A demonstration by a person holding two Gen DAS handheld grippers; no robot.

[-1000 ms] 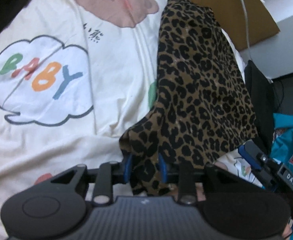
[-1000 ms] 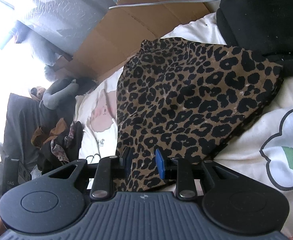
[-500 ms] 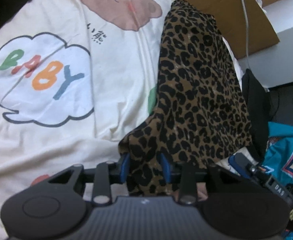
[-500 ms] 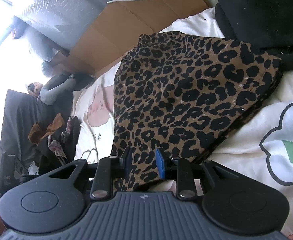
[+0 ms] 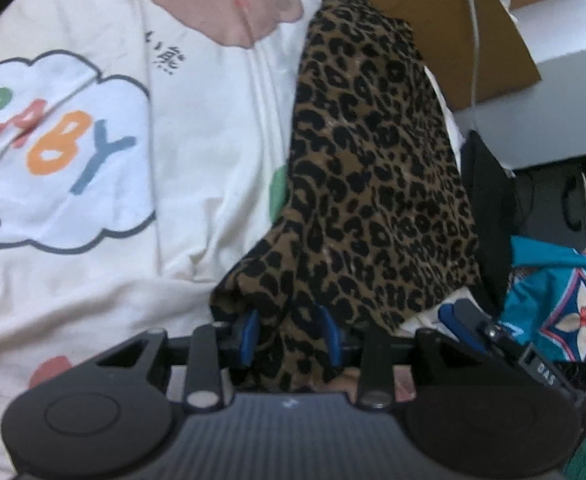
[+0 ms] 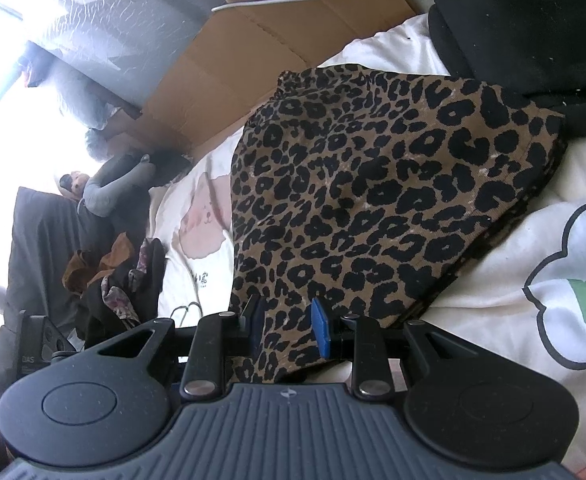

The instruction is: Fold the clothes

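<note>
The left gripper (image 5: 289, 336) has a bunched corner of the leopard-print garment (image 5: 373, 168) pinched between its blue pads (image 5: 249, 330), and the right gripper (image 6: 287, 326) likewise grips another stretch of the same near hem. From both, the garment runs forward across the cream bedcover (image 5: 197, 152) to its far edge by the cardboard sheet (image 6: 261, 56). Beside the left gripper, toward the "BABY" print, the bedcover lies bare. On its other side a black garment (image 5: 487, 200) crowds the leopard cloth's edge, with teal patterned fabric (image 5: 565, 300) beyond. A pile of dark clothes (image 6: 121, 280) borders the cover's far side in the right wrist view.
</note>
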